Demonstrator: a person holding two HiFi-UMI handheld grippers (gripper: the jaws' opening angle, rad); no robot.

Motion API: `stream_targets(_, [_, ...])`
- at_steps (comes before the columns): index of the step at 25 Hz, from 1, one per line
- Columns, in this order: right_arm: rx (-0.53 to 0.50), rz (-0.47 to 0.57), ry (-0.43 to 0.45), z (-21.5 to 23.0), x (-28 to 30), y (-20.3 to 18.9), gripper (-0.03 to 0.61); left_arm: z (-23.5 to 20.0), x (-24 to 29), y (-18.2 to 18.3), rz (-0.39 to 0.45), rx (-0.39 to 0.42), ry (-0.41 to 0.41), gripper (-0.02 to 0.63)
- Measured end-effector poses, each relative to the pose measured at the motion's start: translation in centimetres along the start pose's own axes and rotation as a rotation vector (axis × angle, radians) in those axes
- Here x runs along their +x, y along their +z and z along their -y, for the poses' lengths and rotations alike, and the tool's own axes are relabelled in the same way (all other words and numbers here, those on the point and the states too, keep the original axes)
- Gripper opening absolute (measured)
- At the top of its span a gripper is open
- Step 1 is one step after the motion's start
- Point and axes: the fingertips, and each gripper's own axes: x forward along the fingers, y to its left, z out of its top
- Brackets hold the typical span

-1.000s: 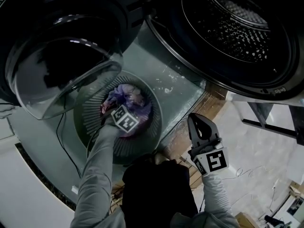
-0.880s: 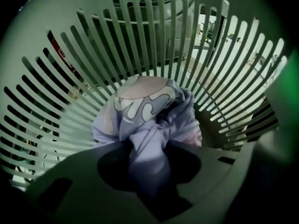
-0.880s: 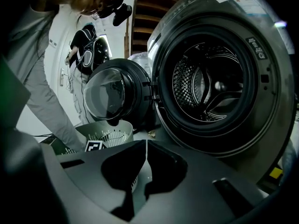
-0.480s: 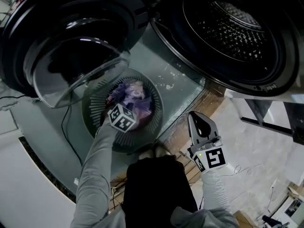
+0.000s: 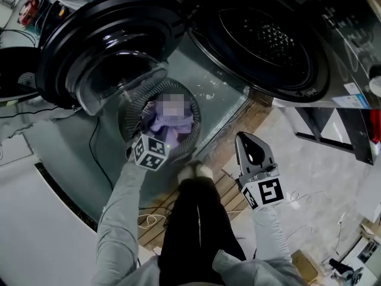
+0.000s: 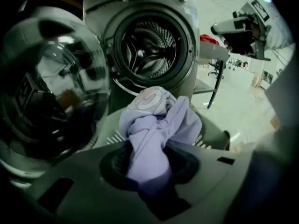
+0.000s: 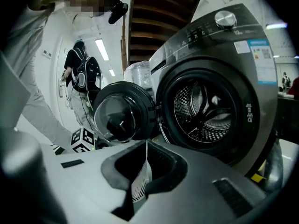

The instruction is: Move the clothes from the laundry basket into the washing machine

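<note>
My left gripper (image 5: 156, 137) (image 6: 148, 158) hangs over the round slatted laundry basket (image 5: 132, 113), shut on a bunched lilac garment (image 5: 171, 126) (image 6: 156, 125). Its jaws have just been closing with that cloth between them. The garment rises from the jaws in front of the washing machine's open drum (image 6: 148, 45) (image 5: 265, 40) (image 7: 205, 108). The machine's glass door (image 5: 110, 58) (image 6: 44, 92) (image 7: 120, 115) is swung wide to the left. My right gripper (image 5: 250, 143) (image 7: 142, 171) sits lower right, shut and empty, facing the drum.
The holder's dark legs (image 5: 199, 231) stand on wooden boards (image 5: 226, 186) just in front of the basket. A black cable (image 5: 95, 154) trails on the floor at left. Another person (image 7: 80, 80) stands far off. A stand's black legs (image 5: 336, 139) lie right of the machine.
My left gripper has lifted out of the basket, drawing the lilac garment up with it. The right gripper has risen too, still shut. The washer and door look farther away.
</note>
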Motion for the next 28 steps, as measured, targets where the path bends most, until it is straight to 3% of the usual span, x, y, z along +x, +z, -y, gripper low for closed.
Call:
stream_targets(5, [0.009, -0.007, -0.02, -0.8, -3.3, 2.8, 0.023, -0.4, -5.5, 3.9, 0.078, -0.021, 0.027, 0.127])
stream_targets(10, [0.033, 0.022, -0.077, -0.7, -4.9, 4.6, 0.023, -1.0, -8.2, 7.4, 0.142, 0.028, 0.023, 0.127])
stream_targets(23, [0.067, 0.047, -0.164, -0.6, -5.8, 4.3, 0.023, -1.0, -11.2, 12.6, 0.29, 0.104, 0.002, 0.127])
stream_targets(28, [0.077, 0.039, -0.188, -0.2, -6.8, 4.0, 0.023, -0.4, -11.4, 14.9, 0.346, 0.049, -0.008, 0.127])
